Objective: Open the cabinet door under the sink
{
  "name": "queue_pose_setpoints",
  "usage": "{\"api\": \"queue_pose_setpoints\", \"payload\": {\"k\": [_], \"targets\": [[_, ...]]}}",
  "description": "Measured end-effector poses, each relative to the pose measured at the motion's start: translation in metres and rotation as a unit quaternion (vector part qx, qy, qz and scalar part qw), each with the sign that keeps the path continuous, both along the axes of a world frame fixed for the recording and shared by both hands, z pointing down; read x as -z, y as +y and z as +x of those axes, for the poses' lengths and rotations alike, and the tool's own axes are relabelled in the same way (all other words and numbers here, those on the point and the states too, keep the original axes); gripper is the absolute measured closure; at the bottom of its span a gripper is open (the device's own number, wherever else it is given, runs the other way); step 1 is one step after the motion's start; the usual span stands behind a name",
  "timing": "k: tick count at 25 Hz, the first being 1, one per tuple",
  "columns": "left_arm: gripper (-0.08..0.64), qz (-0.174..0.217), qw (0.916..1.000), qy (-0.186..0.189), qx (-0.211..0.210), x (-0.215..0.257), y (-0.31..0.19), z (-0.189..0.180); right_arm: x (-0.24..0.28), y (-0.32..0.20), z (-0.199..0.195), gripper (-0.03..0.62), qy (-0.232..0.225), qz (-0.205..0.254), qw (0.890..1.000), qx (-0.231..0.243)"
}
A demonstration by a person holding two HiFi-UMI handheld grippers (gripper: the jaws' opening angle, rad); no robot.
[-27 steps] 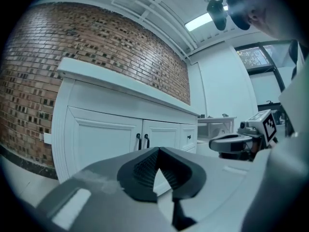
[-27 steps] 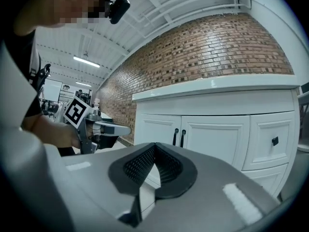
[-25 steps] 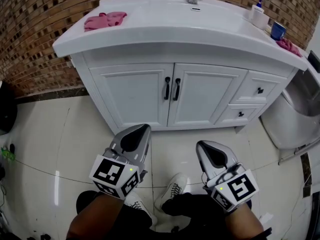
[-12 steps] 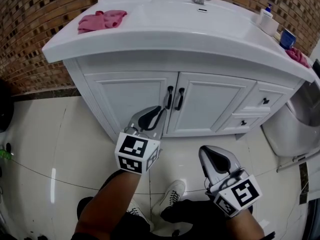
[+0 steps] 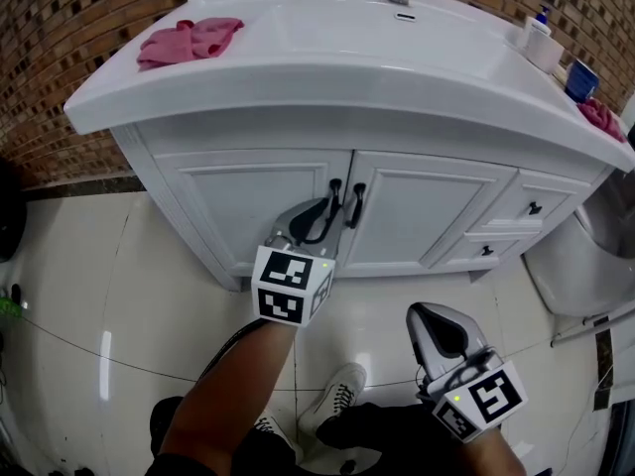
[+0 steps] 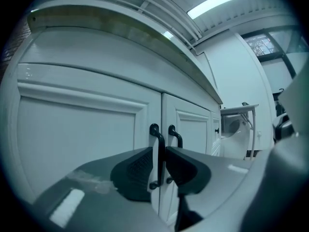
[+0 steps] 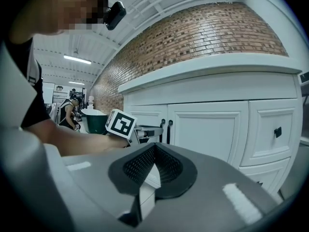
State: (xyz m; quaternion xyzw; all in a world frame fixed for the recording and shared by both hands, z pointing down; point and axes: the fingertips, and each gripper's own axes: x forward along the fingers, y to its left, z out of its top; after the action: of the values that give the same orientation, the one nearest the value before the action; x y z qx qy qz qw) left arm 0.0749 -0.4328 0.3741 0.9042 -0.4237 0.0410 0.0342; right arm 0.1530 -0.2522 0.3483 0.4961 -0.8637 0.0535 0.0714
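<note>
The white vanity under the sink has two doors, the left door (image 5: 238, 206) and the right door (image 5: 427, 211), both closed. Each carries a black bar handle at the middle seam: the left handle (image 5: 334, 198) (image 6: 154, 134) and the right handle (image 5: 355, 204) (image 6: 175, 135). My left gripper (image 5: 325, 216) (image 6: 160, 151) reaches up to the seam, its jaws a narrow gap apart with the left handle showing in that gap. Whether the pads touch the handle is unclear. My right gripper (image 5: 437, 327) (image 7: 154, 148) hangs back lower right, shut and empty, well short of the cabinet.
On the countertop (image 5: 327, 62) lie a pink cloth (image 5: 189, 38), a soap bottle (image 5: 541, 38) and a blue cup (image 5: 580, 79). Two small drawers (image 5: 531, 211) sit right of the doors. A white fixture (image 5: 585, 266) stands at the right. My shoes (image 5: 337, 390) rest on the tiled floor.
My left gripper has travelled forward from near my knees to the cabinet seam, ending at the left handle. The right gripper has shifted only slightly.
</note>
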Motion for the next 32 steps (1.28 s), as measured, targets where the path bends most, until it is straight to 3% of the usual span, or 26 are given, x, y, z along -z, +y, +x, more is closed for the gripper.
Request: {"api": "queue_pose_setpoints", "payload": {"k": [15, 32], "targets": [[0.511, -0.014, 0.9997, -0.020, 0.002, -0.006, -0.005, 0.008, 0.000, 0.006, 0.003, 0.584, -0.009, 0.004, 1.000, 0.003], [0.512, -0.014, 0.9997, -0.014, -0.015, -0.008, 0.054, -0.007, 0.002, 0.043, -0.009, 0.584, -0.015, 0.001, 1.000, 0.003]]}}
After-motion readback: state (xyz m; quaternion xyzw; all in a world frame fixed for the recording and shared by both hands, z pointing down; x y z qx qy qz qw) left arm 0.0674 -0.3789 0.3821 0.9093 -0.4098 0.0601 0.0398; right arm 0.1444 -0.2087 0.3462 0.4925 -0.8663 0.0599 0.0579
